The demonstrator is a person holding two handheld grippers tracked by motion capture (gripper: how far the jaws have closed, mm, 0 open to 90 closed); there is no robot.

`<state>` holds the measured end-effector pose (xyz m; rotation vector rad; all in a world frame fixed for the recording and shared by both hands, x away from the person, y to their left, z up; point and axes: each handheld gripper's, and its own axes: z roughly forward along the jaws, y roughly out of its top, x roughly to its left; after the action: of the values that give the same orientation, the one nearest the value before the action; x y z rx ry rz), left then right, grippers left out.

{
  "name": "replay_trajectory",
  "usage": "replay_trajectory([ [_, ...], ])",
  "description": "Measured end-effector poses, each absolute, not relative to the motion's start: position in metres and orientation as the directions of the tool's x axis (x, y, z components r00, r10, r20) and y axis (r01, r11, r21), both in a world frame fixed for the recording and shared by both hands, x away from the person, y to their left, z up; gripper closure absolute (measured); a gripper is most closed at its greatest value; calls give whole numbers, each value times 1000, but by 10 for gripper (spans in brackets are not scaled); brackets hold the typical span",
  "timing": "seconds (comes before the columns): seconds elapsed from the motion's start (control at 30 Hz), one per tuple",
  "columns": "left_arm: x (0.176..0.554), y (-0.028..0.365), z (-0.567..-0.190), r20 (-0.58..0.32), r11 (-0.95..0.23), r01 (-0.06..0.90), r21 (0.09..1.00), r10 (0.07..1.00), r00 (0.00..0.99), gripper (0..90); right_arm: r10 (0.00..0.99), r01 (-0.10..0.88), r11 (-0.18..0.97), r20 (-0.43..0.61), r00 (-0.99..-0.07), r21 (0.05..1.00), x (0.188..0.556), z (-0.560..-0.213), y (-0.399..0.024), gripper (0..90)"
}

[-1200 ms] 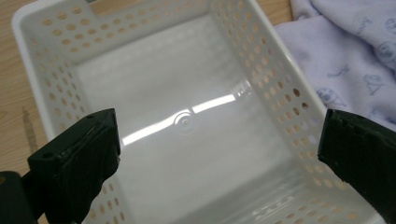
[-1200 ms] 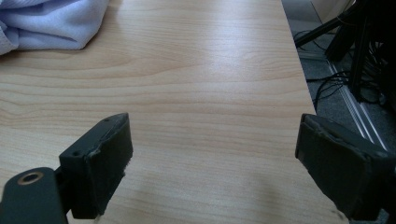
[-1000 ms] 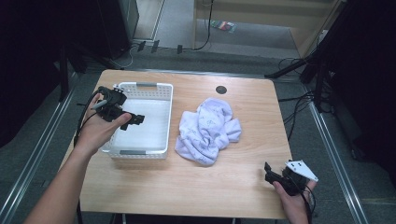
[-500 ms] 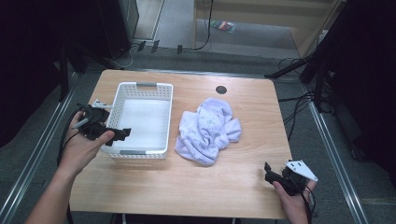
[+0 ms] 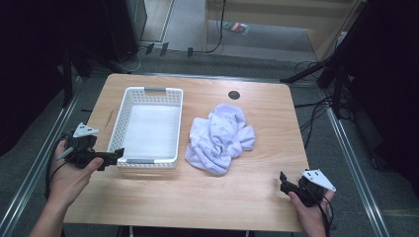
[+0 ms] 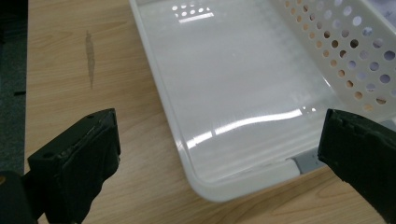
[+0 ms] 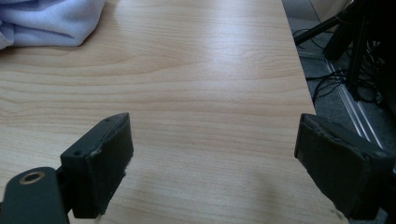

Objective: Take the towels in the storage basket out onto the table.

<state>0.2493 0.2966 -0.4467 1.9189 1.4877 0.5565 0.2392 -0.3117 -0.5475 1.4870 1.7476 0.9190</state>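
Observation:
A white perforated basket [image 5: 125,111] stands empty on the left half of the wooden table. A crumpled pale lilac cloth [image 5: 220,138] lies right of it, mid-table. My left gripper [image 5: 112,156] is open at the basket's near left corner, jaws wide apart with nothing between them; in the left gripper view [image 6: 219,158] that corner of the basket [image 6: 243,182] lies between the jaws. My right gripper [image 5: 284,181] rests open near the table's front right edge, away from the cloth. An edge of the cloth [image 7: 51,21] shows at top left in the right gripper view [image 7: 215,158].
A small dark round hole [image 5: 234,95] sits near the table's [image 5: 197,192] far edge. Cables [image 5: 316,118] trail on the floor to the right. A metal rail [image 5: 29,168] runs along the floor on the left.
My left hand has drawn back from over the basket toward the near left corner, lowering beside the basket's front edge. The right gripper has stayed still.

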Motion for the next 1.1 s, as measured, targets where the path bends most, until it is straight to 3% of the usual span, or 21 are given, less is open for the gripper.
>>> replay_trajectory([
  [0.43,213,324,-473,-78,-87,618,782,969,234,0,990,531,109,-43,-134,841,239,-548,-312,116],
  [0.6,200,340,-487,-177,16,576,817,958,225,0,990,533,109,-43,-134,839,240,-548,-311,116],
  [0.77,192,350,-506,-146,17,509,861,966,215,0,991,529,105,-42,-129,842,239,-548,-312,116],
  [1.1,183,376,-540,-111,34,516,856,987,119,0,994,531,76,-23,-106,844,240,-547,-314,110],
])
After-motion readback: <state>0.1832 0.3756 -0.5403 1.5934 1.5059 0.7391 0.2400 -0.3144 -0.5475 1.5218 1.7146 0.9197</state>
